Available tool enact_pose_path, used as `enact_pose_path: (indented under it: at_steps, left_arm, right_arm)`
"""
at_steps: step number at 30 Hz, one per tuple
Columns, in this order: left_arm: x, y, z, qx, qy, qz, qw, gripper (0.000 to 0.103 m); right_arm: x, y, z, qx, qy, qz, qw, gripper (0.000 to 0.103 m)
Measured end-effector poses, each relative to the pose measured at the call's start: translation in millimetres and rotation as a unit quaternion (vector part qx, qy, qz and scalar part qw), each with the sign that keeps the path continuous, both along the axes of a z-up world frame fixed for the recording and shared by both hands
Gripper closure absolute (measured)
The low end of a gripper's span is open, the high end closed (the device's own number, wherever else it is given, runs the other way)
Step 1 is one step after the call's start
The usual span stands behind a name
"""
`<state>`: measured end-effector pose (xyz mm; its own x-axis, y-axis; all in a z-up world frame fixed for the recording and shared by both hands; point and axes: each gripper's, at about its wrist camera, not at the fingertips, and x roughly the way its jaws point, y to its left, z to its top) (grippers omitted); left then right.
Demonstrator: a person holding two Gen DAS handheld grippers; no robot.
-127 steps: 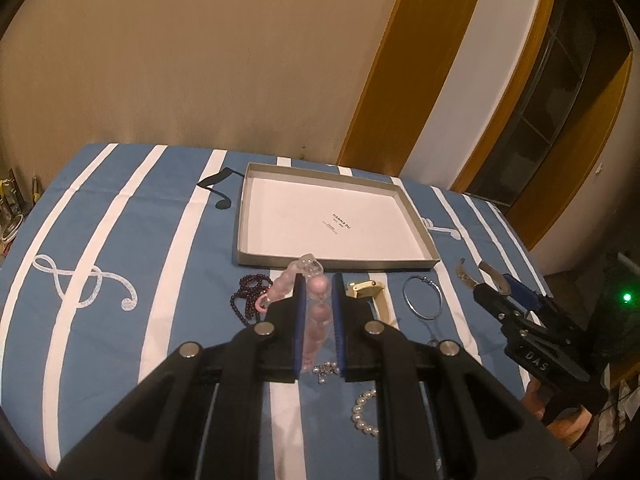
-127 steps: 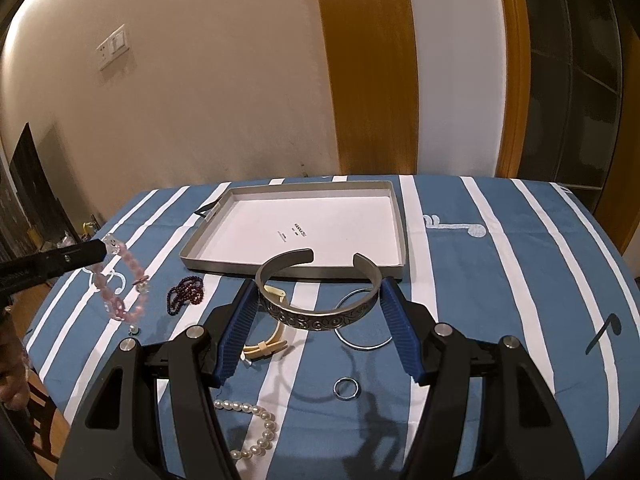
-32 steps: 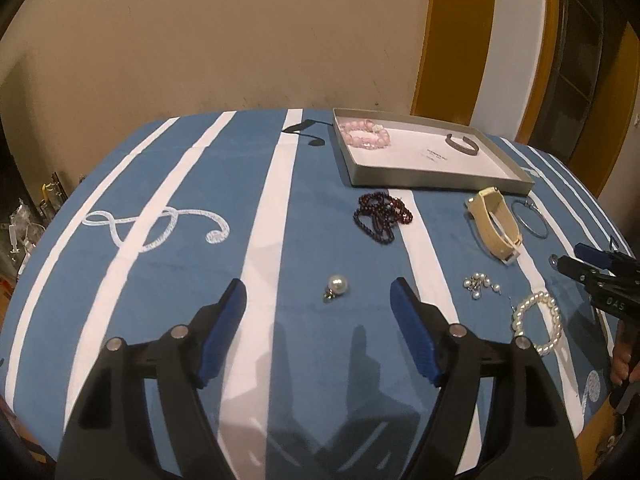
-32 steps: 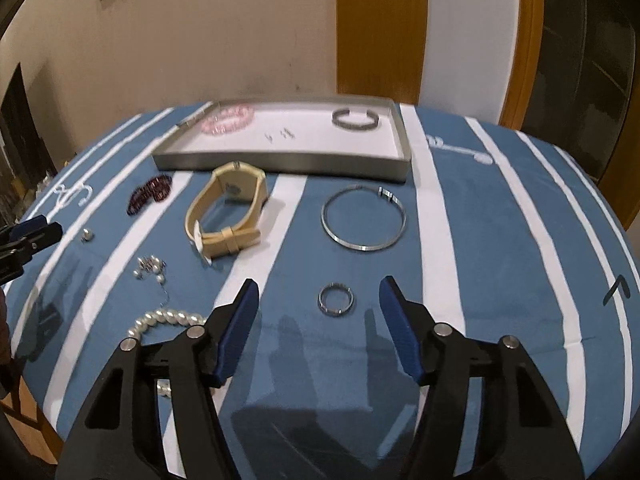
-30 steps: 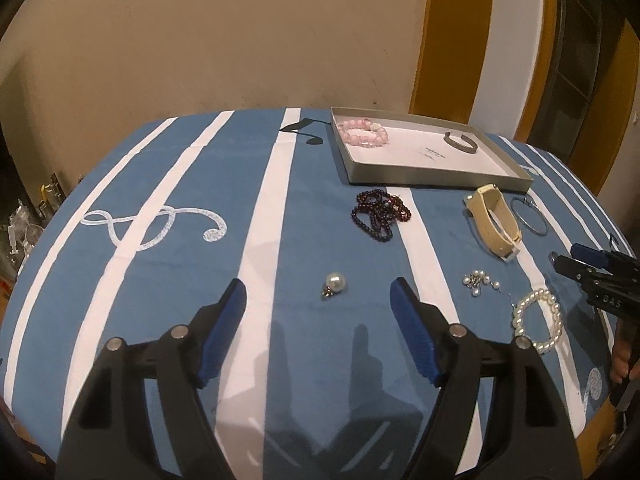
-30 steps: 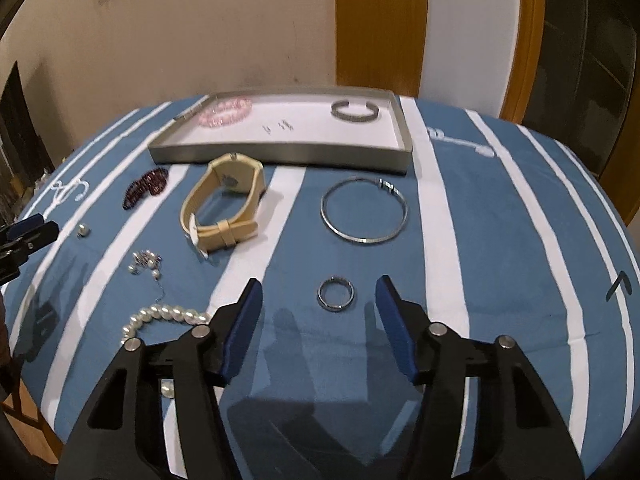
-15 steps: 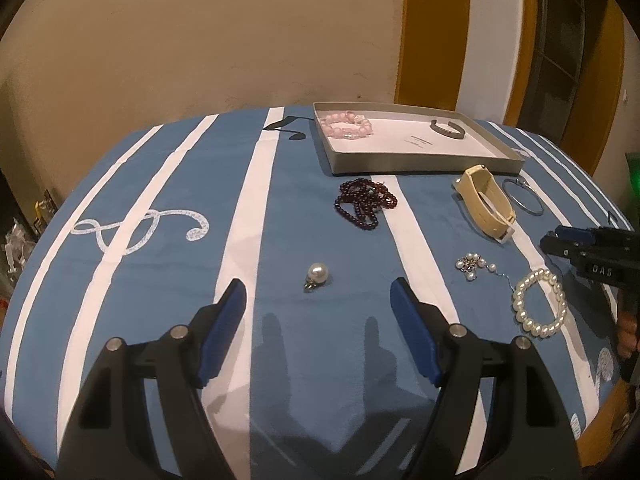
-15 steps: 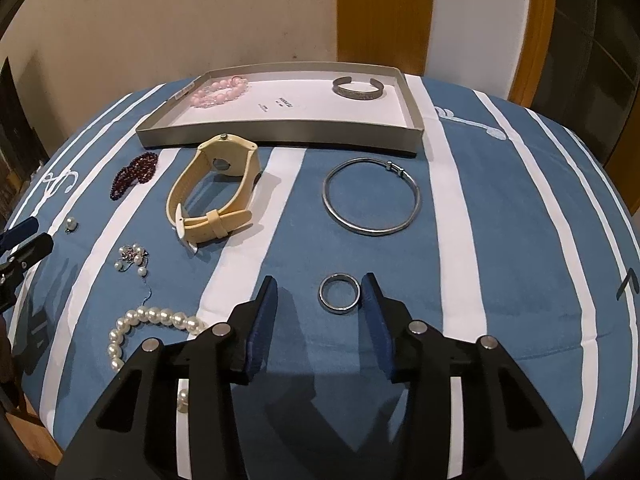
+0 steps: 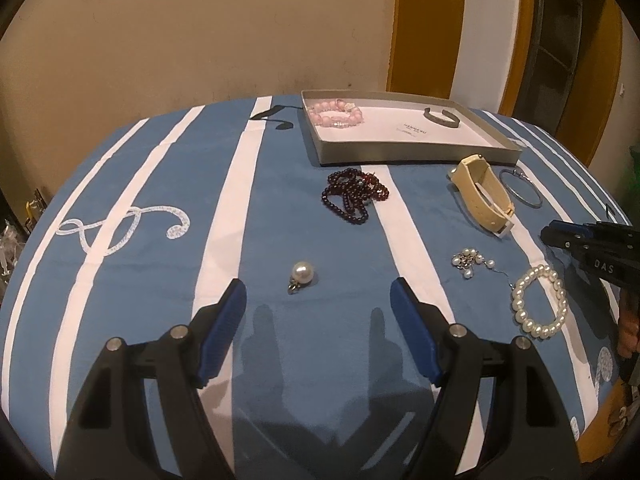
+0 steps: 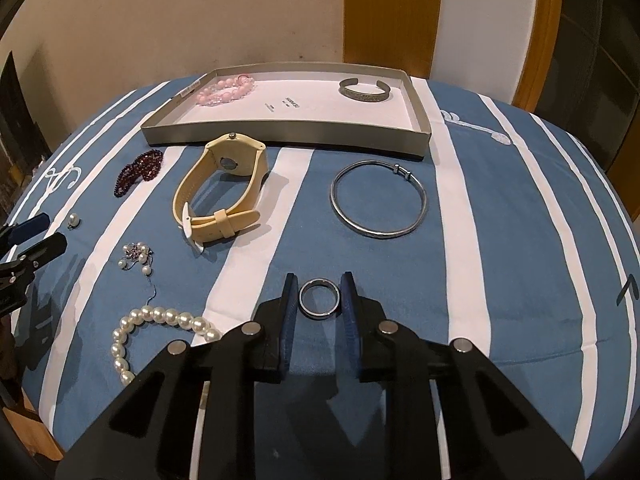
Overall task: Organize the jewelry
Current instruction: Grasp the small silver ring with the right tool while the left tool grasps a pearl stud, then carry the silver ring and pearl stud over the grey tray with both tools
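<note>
The right hand-held gripper [image 10: 319,300] is closing its jaws around the small metal ring [image 10: 319,296], which lies flat on the table [image 10: 500,240] and looks light, hard and slippery, so opposite outer edges seem best, while the left hand-held gripper [image 9: 318,300] hangs spread and empty.

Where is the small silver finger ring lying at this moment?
In the right wrist view, the small silver finger ring lies on the striped blue cloth between the closing jaws of the right gripper, nearer the camera than the thin silver bangle.
</note>
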<state>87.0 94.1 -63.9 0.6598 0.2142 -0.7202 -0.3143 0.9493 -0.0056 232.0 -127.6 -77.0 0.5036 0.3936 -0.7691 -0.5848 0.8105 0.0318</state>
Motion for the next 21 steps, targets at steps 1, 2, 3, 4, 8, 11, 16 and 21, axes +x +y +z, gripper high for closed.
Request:
enact_pose_path:
  at_steps: [1,2,3,4,8,11,16,21]
  left_arm:
    - [1,1,-1,-0.002,0.003,0.001,1.0000,0.029]
    - [3,2,-2,-0.003,0.006,0.003,1.0000,0.029]
    - [4,3,-2,-0.004,0.009,0.004,0.9999,0.029]
    - [7,4,-4,-0.007,0.015,0.007,0.9998,0.030]
    - [16,11,-7,-0.029,0.032,0.013,0.9990,0.044]
    - [21,13,-7,-0.032,0.039,0.020,0.9985,0.048]
    - [28,15,-8,-0.020,0.045,0.025,0.9985,0.053]
    - [30,14,-8,-0.008,0.049,0.022,0.9985,0.074]
  right_arm:
    - [1,0,0,0.001,0.001,-0.001,1.000,0.080]
    - [0,0,0,0.002,0.001,-0.001,1.000,0.080]
    - [0,-1,0,0.002,0.001,0.000,1.000,0.080]
    - [0,-1,0,0.003,0.001,0.000,1.000,0.080]
    - [1,-2,0,0.005,0.003,0.000,1.000,0.080]
    - [0,-2,0,0.006,0.003,0.000,1.000,0.080]
    - [0,-2,0,0.007,0.004,0.000,1.000,0.080]
    - [0,-2,0,0.007,0.003,0.000,1.000,0.080]
